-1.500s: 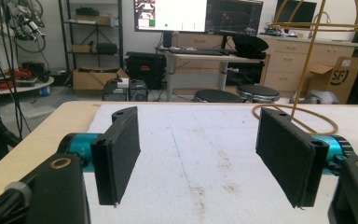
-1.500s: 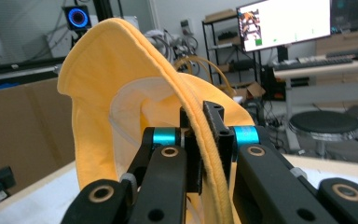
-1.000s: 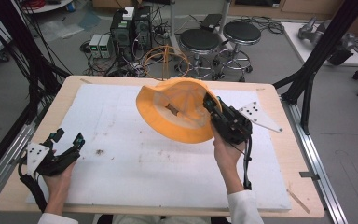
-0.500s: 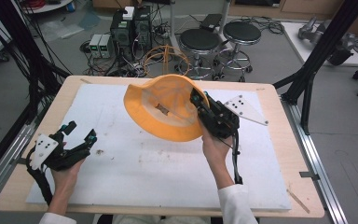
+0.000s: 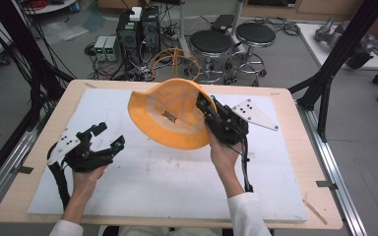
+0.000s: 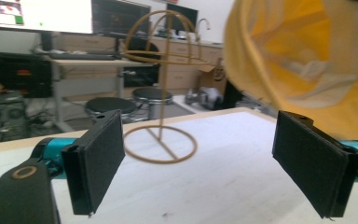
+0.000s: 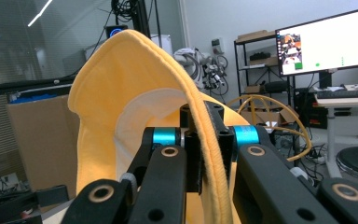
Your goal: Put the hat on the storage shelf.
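Note:
A yellow bucket hat (image 5: pixel 170 120) hangs above the table with its inside facing the camera. My right gripper (image 5: pixel 204 105) is shut on its brim at the right side. In the right gripper view the brim (image 7: pixel 135 79) runs between the closed jaws of the right gripper (image 7: pixel 205 135). My left gripper (image 5: pixel 110 135) is over the left of the table, its jaws just opened wider, with nothing between them. In the left gripper view the left gripper (image 6: pixel 200 163) faces a wire hat stand (image 6: pixel 162 93) with the hat (image 6: pixel 307 60) at upper right. The stand (image 5: pixel 174 61) sits at the table's far edge.
A white sheet (image 5: pixel 177 187) covers the wooden table. Two stools (image 5: pixel 211 44) and computer boxes (image 5: pixel 138 29) stand on the floor beyond the far edge. Black frame posts (image 5: pixel 325 88) rise at both sides. A monitor (image 7: pixel 326 42) is lit in the background.
The left gripper has risen and moved right toward the hat, with its jaws spread wider. The right gripper has carried the hat slightly left.

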Motion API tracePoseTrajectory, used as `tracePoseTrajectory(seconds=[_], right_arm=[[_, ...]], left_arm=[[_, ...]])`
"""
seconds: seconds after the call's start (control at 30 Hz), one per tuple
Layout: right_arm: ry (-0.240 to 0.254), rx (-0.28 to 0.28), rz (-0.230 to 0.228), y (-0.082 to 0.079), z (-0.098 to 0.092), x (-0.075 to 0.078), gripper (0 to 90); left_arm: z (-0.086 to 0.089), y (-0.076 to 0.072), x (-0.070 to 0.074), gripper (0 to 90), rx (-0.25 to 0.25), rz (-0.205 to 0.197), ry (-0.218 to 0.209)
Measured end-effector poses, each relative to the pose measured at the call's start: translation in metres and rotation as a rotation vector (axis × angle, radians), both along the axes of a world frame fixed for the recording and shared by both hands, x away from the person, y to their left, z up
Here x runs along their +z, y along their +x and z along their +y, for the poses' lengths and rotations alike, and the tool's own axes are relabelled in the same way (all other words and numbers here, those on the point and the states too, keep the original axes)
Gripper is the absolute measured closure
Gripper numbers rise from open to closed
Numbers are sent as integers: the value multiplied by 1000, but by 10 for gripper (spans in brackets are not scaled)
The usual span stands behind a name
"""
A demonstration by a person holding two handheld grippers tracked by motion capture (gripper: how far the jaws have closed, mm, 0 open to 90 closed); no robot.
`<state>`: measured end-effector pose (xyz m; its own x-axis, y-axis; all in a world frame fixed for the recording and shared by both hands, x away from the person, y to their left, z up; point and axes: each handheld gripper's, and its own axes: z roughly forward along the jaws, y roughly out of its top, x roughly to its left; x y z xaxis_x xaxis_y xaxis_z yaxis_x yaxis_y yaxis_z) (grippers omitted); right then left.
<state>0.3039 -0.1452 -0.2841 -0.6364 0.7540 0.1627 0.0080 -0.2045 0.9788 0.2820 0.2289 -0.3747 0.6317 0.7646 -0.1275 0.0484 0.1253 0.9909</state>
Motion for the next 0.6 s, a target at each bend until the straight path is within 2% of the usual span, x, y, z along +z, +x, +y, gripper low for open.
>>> tracePoseTrajectory(seconds=[0.13,0.3,0.37,0.6], right_arm=[[-13,8,-8,1,4,1,871],[-19,26,-22,2,11,2,871],[-19,34,-28,3,14,2,871],[-20,67,-38,2,22,3,871]], left_arm=[[-10,6,5,168,-36,2,-27],[-21,11,12,168,-73,-4,-40],[-23,12,14,168,-81,-7,-36],[-25,18,15,170,-107,9,-64]])
